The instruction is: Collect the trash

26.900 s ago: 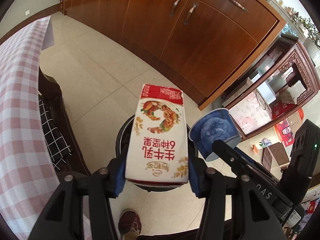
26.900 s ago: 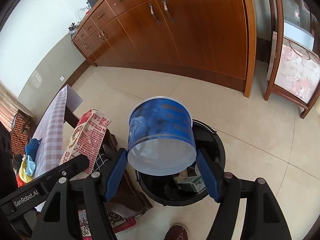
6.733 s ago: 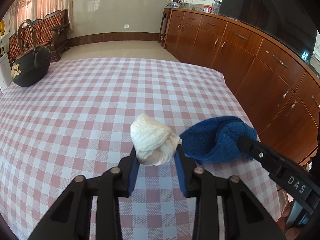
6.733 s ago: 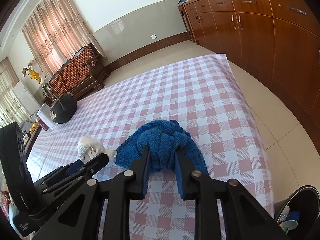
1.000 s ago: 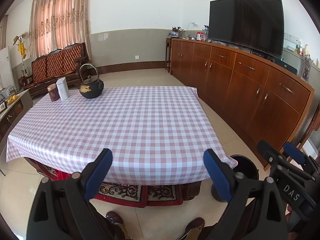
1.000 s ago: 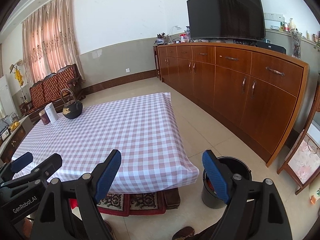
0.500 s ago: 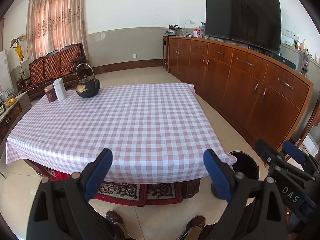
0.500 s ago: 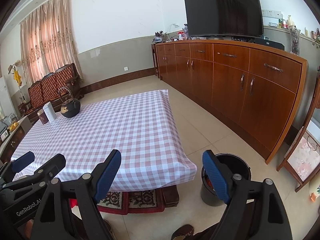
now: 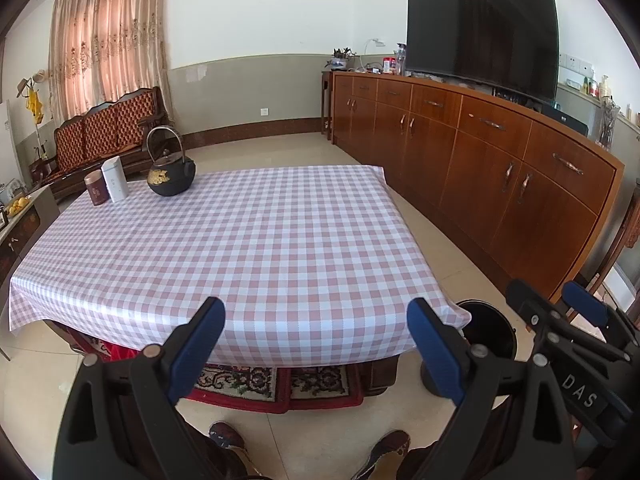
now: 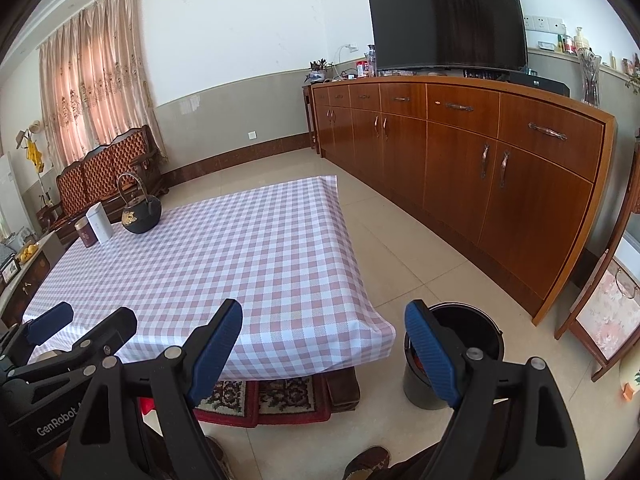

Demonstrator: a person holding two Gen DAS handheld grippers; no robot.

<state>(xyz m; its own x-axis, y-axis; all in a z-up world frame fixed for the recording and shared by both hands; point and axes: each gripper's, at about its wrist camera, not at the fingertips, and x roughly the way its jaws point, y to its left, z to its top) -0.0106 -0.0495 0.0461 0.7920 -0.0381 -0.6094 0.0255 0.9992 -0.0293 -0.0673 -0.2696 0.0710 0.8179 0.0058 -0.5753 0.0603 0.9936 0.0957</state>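
Trash bin (image 10: 460,322) on floor beside table (image 10: 248,264), contents hidden in shadow.

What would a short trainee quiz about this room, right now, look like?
1. True or false: both sets of jaws hold trash.
2. Which stands beside the table's near right corner? A) bin B) sofa C) television
3. How many things stand on the tablecloth?

Key:
1. False; left gripper and right gripper are open and empty.
2. A, the black bin.
3. Three: kettle, white box, brown tin on the tablecloth.
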